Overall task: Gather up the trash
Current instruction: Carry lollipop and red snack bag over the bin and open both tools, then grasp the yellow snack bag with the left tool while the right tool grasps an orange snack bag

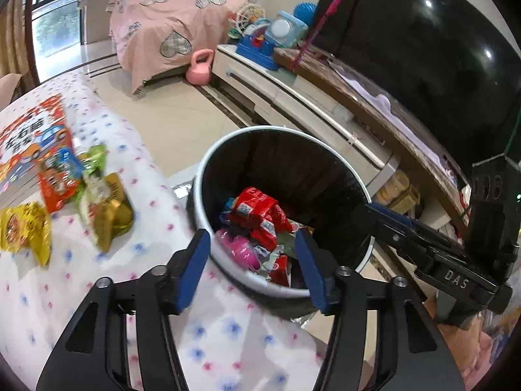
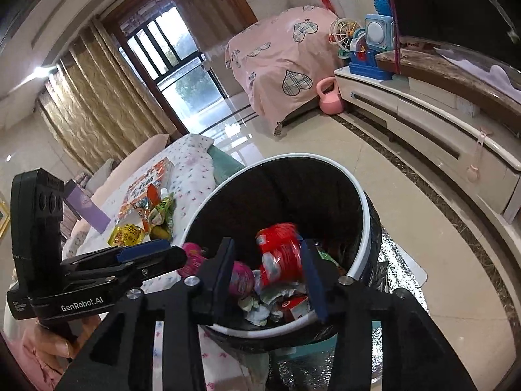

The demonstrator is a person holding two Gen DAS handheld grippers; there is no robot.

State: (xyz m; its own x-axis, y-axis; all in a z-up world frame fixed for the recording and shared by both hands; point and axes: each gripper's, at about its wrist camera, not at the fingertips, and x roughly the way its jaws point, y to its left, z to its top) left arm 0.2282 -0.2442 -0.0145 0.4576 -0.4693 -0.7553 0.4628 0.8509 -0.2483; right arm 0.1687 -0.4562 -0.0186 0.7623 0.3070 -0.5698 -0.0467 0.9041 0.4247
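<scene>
Left wrist view is showing us the trash bin [image 1: 228,150] beside the desk [image 1: 156,195], already holding wrappers. We are hovering both empty grippers over it, left gripper [image 1: 252,260] and right gripper [image 2: 267,275] apart. Next we are probably reaching for the snack packets [image 1: 104,208] on the desk.
</scene>
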